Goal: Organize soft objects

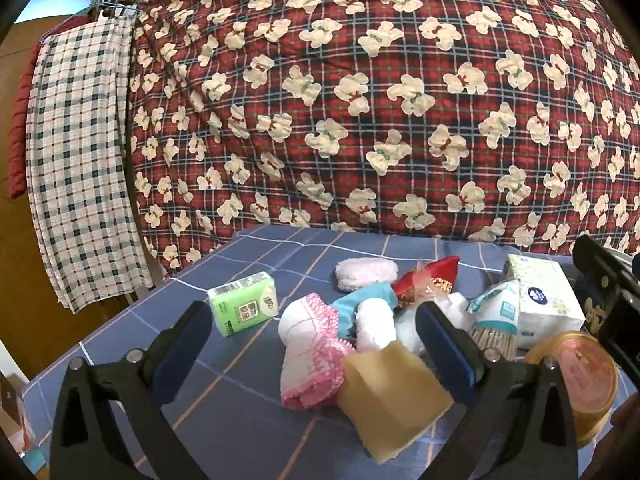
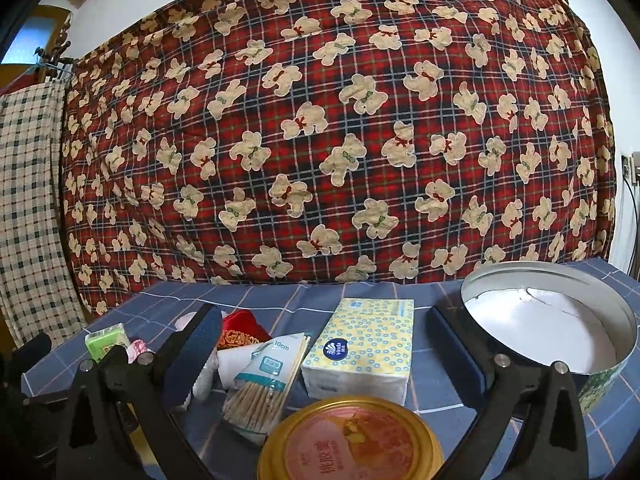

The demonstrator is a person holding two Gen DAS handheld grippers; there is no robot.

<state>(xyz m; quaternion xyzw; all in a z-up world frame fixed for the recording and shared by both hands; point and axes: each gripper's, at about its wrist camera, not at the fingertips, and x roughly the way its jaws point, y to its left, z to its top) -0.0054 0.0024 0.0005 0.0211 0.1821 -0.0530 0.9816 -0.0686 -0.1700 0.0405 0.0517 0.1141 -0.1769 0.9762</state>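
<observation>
A pile of soft things lies on the blue checked tablecloth (image 1: 248,400). In the left wrist view my left gripper (image 1: 316,328) is open around a pink-edged white cloth (image 1: 308,364) and a yellow sponge (image 1: 392,396), with a white roll (image 1: 374,324), a teal cloth (image 1: 360,300), a fluffy pink cloth (image 1: 366,274) and a red pouch (image 1: 430,276) behind. My right gripper (image 2: 320,344) is open, above a gold-lidded tin (image 2: 352,440), with a yellow tissue pack (image 2: 364,344) and a cotton swab bag (image 2: 264,380) between its fingers. The right gripper also shows in the left wrist view (image 1: 608,300).
A round open tin (image 2: 560,320) with a white inside stands at the right. A green tissue pack (image 1: 244,304) lies at the left. A red plaid bear-print quilt (image 1: 360,100) hangs behind the table. A checked cloth (image 1: 80,160) hangs at far left.
</observation>
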